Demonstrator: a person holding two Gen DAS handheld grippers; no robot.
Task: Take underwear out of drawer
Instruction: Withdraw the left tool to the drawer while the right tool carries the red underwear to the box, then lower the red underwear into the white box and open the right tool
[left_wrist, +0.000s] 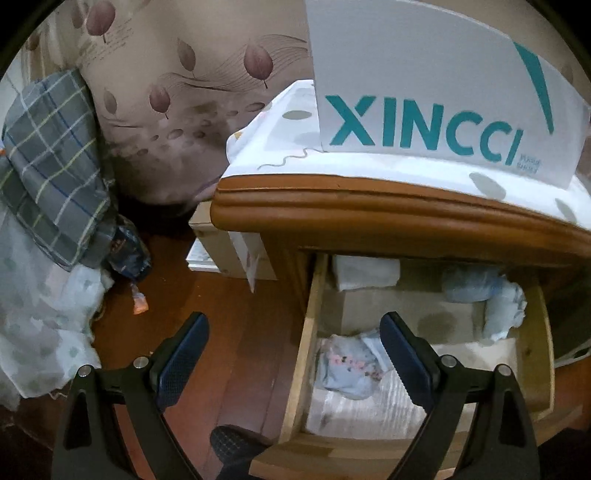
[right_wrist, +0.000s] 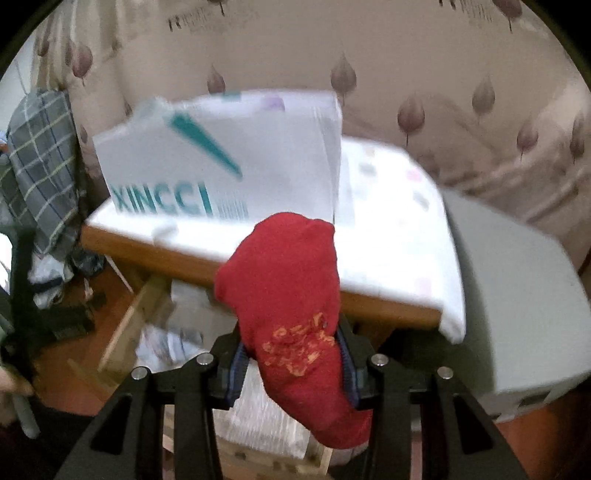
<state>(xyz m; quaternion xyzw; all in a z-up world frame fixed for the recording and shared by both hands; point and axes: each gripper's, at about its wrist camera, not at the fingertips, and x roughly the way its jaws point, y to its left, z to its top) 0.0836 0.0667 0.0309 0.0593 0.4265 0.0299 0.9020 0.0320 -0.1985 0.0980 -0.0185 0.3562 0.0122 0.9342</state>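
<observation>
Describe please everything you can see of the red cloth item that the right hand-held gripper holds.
The red underwear is soft knit fabric, bunched into a crumpled lump, with an orange-yellow print on its lower front. It stands clamped between the two pads of the right hand-held gripper, its top rising above them and its bottom hanging below. It is in the air over the open drawer, touching nothing else.

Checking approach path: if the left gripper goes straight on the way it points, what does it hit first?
Likely the drawer's left side wall or the floor beside it: the open left gripper straddles that wall, one finger over the floor, the other over the light blue underwear. Depth is unclear in the fisheye.
</observation>
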